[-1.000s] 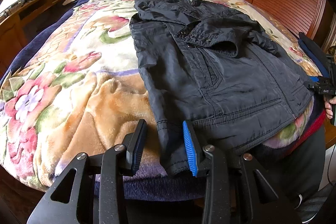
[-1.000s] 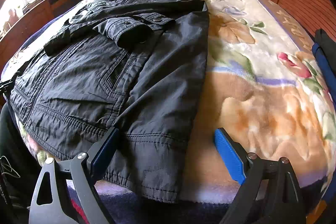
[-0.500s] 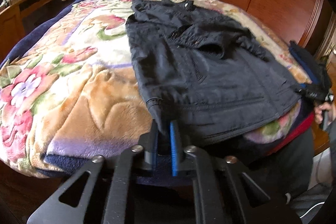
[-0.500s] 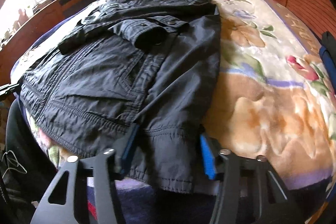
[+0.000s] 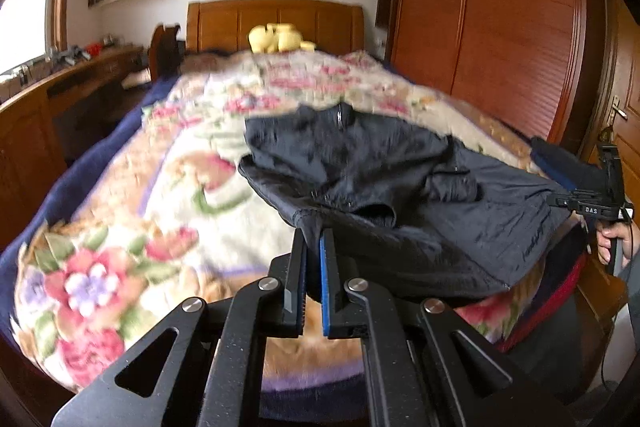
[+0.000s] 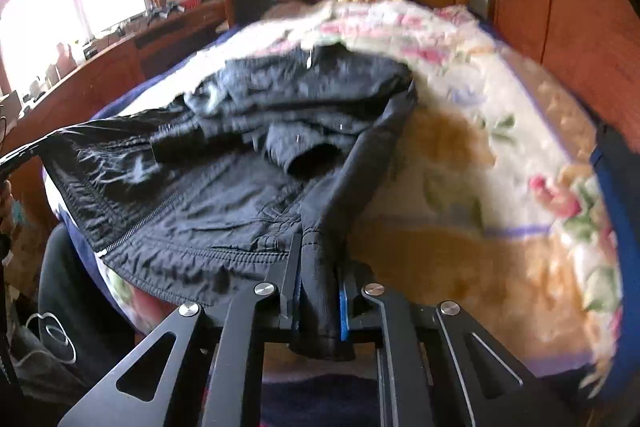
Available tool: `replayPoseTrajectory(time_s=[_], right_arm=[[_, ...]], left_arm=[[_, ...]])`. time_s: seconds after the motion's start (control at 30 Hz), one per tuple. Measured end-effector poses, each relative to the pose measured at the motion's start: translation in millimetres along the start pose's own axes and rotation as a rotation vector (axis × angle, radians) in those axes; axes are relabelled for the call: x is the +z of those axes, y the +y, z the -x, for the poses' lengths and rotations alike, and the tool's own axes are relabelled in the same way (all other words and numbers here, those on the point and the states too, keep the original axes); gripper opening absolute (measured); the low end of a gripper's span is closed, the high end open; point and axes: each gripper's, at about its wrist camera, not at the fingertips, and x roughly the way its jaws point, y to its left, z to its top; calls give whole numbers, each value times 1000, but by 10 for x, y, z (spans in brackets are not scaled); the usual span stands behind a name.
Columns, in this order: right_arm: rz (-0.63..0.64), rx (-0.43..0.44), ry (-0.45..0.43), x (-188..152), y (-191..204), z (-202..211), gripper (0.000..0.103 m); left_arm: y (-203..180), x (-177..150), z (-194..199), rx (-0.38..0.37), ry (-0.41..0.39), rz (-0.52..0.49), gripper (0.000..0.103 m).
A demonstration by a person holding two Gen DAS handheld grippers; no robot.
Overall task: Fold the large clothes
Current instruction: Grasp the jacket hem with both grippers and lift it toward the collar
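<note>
Your left hand-held gripper [image 5: 313, 247] pinches one bottom corner of the black jacket [image 5: 400, 187]. Your right hand-held gripper [image 6: 318, 267], whose jaws have just been closing, clamps the other corner. The hem hangs lifted between them; the collar end lies on the flowered blanket [image 5: 168, 195] covering the bed.

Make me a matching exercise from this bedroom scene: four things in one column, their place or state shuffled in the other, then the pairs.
Things:
1. black jacket
2. yellow plush toy
3. floral blanket
4. left tongs

Places or states:
A. covering the bed
B. by the headboard
C. shut on a hem corner
D. hem lifted, collar end resting on the bed

Pairs: 1-D, 2-B, 3-A, 4-C
</note>
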Motion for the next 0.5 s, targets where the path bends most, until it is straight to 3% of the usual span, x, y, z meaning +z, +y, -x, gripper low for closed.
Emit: replayPoseTrajectory(time_s=[0.2, 0.5], right_arm=[[29, 20, -42, 74, 101, 311, 11], [33, 37, -154, 115, 76, 888, 11]], left_arm=[[64, 196, 115, 15, -45, 7, 6], [35, 439, 650, 9, -175, 0, 6]])
